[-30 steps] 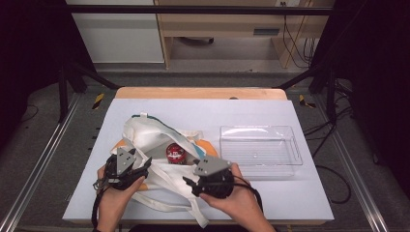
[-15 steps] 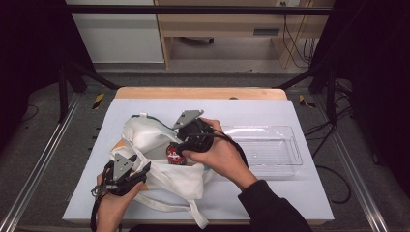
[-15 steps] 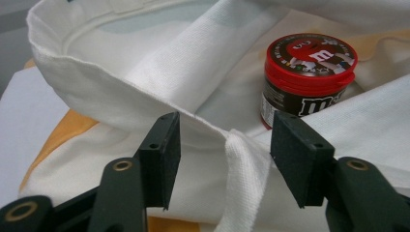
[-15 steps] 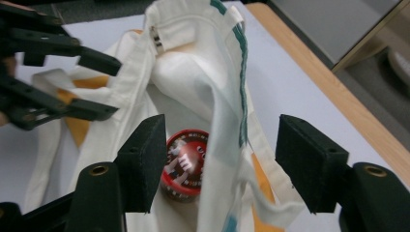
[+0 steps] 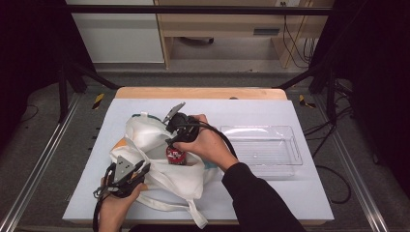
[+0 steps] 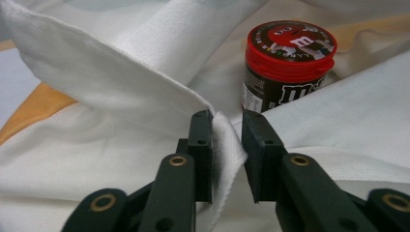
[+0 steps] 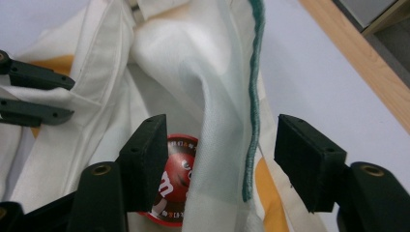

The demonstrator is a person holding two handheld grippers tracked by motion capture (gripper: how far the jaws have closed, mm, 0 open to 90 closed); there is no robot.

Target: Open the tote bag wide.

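A white cloth bag (image 5: 145, 137) lies open on the table, and a red-lidded M&M's jar (image 5: 175, 154) stands in its mouth. My left gripper (image 5: 144, 168) is at the bag's near edge. Its jaws have just been closing, and in the left gripper view (image 6: 227, 125) the pads pinch a fold of the bag's hem (image 6: 225, 145), with the jar (image 6: 287, 63) just behind. My right gripper (image 5: 175, 135) hovers over the bag's far side. In the right gripper view (image 7: 225, 140) its jaws are open, astride the green-trimmed rim (image 7: 251, 121), and the jar lid (image 7: 171, 188) is below.
A clear plastic tray (image 5: 261, 147) sits to the right of the bag on the pale mat. The table's wooden far edge (image 5: 200, 93) runs behind. The bag's straps (image 5: 188, 208) trail toward the front edge.
My right gripper has gone from the table's front edge, across the bag, to its far rim. My left gripper has stayed at the near hem, with its jaws drawn in on the fabric.
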